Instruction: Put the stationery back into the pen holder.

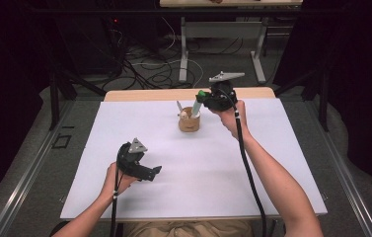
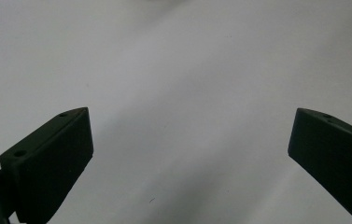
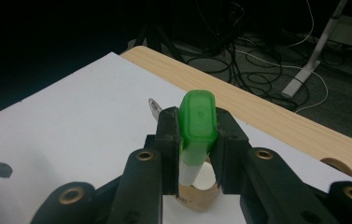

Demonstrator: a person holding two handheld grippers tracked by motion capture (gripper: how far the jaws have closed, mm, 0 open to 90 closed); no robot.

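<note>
The marker (image 3: pixel 197 122), a pale barrel with a glossy, rounded translucent green cap, is pinched at that cap between the matte black jaws of the right gripper (image 3: pixel 197 140), its lower end tilted down into a small round tan cup (image 1: pixel 189 122) at the far middle of the smooth white sheet (image 1: pixel 198 168). At the near left, the left gripper (image 1: pixel 149 173) rests low over the bare sheet, its blunt wedge-shaped jaws spread wide with nothing between them. A slim metal piece (image 1: pixel 179 106) leans out of the cup's left side. The sheet lies on a light wooden table (image 1: pixel 149 94).
</note>
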